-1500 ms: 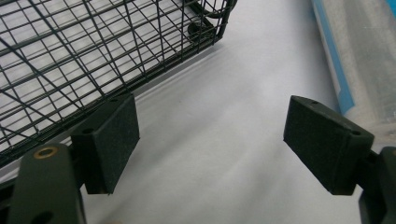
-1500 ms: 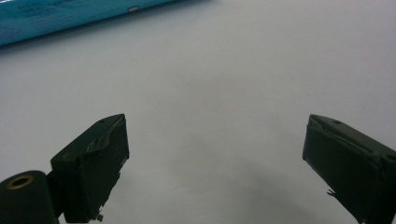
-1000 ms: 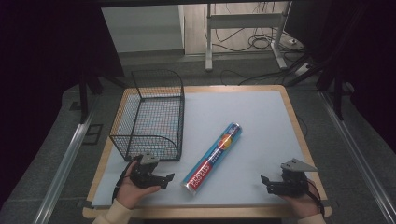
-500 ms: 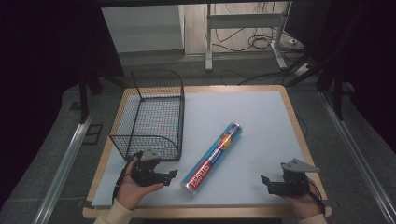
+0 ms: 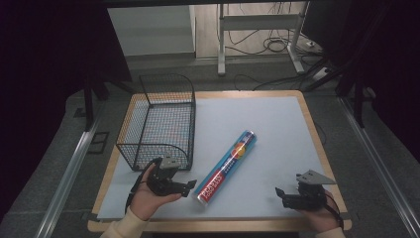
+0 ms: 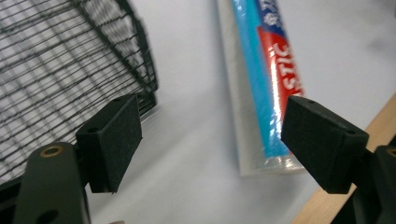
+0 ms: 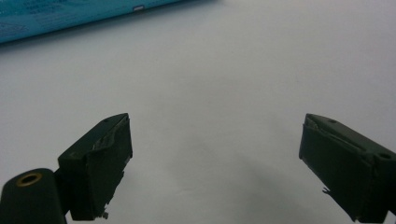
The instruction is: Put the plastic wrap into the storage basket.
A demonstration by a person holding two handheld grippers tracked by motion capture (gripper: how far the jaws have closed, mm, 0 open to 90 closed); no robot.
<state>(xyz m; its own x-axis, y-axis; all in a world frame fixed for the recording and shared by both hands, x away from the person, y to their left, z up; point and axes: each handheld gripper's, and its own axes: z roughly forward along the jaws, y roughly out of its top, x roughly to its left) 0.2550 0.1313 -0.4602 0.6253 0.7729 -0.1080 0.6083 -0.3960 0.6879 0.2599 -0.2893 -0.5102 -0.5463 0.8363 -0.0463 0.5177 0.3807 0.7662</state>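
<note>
You are holding the left hand-held gripper (image 5: 190, 187) with its jaws spread wide and empty, just beside the near end of the long foil-wrap-style box (image 5: 226, 168), which is lying diagonally on the pale blue surface (image 5: 277, 124), near the wire basket (image 5: 158, 121) and apart from it. In the left gripper view that box (image 6: 268, 79) is sitting toward one jaw rather than centred between the two, so closing now is likely to be nudging or spinning it instead of clamping it. A grip at the very end is also risky: the long box is likely to be drooping or swinging once lifted. The basket's wire wall (image 6: 65, 65) is standing close to your other jaw, so a sideways sweep could be snagging the mesh. The wooden edge (image 6: 345, 186) is lying just past the box's end, and a push that way could be sliding it off. Your right hand-held gripper (image 5: 281, 193) is resting with jaws apart and empty near the front right corner. On the box, only the white letters "STIC" (image 6: 285, 65) on red are reading clearly; the rest is too blurred.
</note>
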